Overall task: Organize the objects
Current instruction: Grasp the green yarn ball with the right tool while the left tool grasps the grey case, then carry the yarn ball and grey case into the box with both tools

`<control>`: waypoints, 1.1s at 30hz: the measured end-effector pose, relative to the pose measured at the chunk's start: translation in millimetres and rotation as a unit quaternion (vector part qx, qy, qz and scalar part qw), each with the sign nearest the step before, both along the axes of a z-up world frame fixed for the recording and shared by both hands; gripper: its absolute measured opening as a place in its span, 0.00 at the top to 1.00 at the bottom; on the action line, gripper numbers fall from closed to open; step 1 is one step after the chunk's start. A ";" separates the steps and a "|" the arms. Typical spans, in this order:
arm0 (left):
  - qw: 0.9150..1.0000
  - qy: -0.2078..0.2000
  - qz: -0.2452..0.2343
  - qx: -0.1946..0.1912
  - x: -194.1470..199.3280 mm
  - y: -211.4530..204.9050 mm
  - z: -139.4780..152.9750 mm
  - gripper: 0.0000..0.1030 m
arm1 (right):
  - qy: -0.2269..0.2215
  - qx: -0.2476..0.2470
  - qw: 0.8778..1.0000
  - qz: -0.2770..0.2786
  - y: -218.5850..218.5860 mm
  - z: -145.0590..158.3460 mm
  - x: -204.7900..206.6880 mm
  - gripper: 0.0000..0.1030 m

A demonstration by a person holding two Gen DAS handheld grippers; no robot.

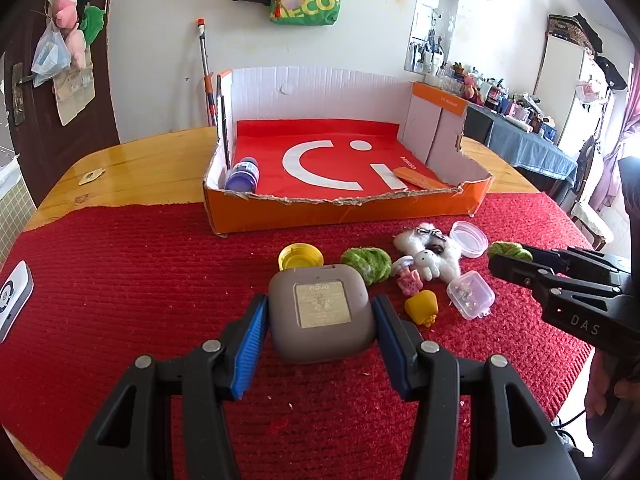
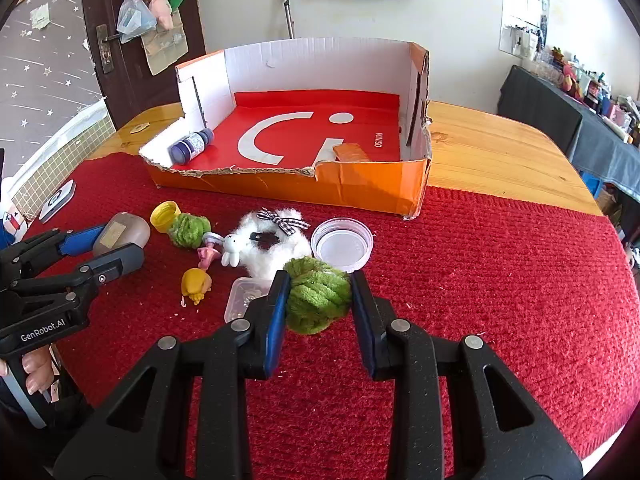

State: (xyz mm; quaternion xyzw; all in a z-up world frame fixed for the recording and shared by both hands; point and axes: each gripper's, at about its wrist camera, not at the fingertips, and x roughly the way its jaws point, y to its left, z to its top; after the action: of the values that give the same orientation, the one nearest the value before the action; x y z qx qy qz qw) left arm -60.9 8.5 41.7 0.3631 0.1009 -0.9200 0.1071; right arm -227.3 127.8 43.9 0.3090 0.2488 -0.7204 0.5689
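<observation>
My left gripper (image 1: pixel 320 306) is shut on a grey rounded case (image 1: pixel 322 312), its blue pads pressed on both sides just above the red mat. From the right wrist view the same left gripper (image 2: pixel 116 244) and grey case (image 2: pixel 122 232) show at the left. My right gripper (image 2: pixel 320 280) is shut on a green fuzzy ball (image 2: pixel 318 300), squeezing it. In the left wrist view, that right gripper (image 1: pixel 516 264) and its green ball (image 1: pixel 510 250) appear at the right. The orange cardboard box (image 1: pixel 344 210) stands open behind, holding a purple bottle (image 1: pixel 242 174).
Loose on the red mat (image 2: pixel 480 280) lie a yellow cap (image 1: pixel 300 256), a second green ball (image 1: pixel 366 264), a white fluffy toy (image 2: pixel 276 240), a yellow figure (image 1: pixel 422 308), a clear small case (image 1: pixel 470 294) and a round clear lid (image 2: pixel 342 244). A white device (image 1: pixel 12 300) lies far left.
</observation>
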 end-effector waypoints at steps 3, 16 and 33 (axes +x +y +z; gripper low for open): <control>1.000 0.002 0.001 0.000 0.2 -0.7 0.8 0.47 | 0.000 -0.001 1.000 0.001 1.0 0.9 0.2 0.72; 1.000 0.013 0.004 -0.001 -2.6 -4.5 15.4 0.47 | 0.001 -0.015 1.000 0.005 -4.2 19.4 -0.5 0.72; 1.000 0.021 -0.003 -0.015 -45.5 -27.5 47.7 0.47 | 0.000 -0.025 0.999 0.027 -52.7 49.6 -15.3 0.72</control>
State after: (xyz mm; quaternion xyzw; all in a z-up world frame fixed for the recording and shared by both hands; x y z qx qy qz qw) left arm -106.3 -18.9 89.4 0.3428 0.0882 -0.9291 0.1071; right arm -242.7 75.1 93.5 0.2879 0.2393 -0.7111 0.5952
